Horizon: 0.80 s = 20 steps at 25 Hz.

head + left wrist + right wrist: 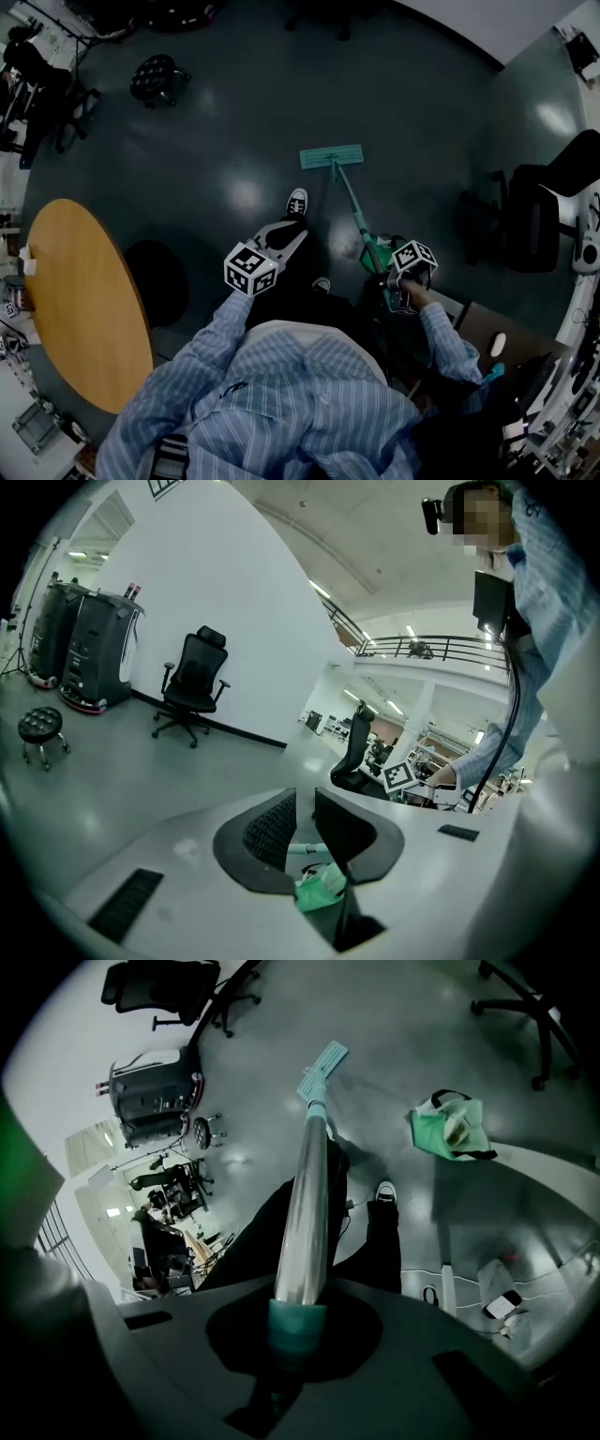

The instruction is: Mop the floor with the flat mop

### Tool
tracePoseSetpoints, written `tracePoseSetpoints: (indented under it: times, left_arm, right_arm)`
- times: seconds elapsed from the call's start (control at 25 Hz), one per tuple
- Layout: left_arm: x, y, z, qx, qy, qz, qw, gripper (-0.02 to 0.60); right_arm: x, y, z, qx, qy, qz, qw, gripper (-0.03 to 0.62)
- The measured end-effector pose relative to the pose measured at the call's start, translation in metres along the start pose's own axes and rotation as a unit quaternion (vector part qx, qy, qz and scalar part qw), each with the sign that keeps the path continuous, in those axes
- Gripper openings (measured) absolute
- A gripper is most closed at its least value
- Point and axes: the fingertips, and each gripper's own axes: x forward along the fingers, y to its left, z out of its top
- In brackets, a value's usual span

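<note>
Teal flat mop head [331, 157] is being pressed to the dark floor [225, 112], seemingly mid-stroke, its silver metal pole [305, 1204] being clenched by the right gripper [298, 1324] while the left gripper [302, 829] is being carried parted, empty; a steady push is likely needed next.

no readable text, label or number anywhere — only square markers, nothing legible.

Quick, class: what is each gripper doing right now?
Left gripper: open, holding nothing.
Right gripper: closed on the silver metal handle of the teal flat mop.
</note>
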Motion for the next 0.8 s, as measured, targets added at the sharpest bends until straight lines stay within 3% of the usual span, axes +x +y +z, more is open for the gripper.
tracePoseSetpoints:
  times: [0.36,0.8]
  left_arm:
    - [0.048,0.067,0.065,0.01,0.016,-0.01,0.9998,0.064]
    - [0.084,0.175,0.135,0.003,0.019,-0.005,0.9998,0.064]
  right_arm:
    - [-0.026,0.063,0.102,-0.008,0.002,-0.006,1.0,0.011]
    - [-0.053,0.172,0.264,-0.025,0.002,-0.032,0.999,0.011]
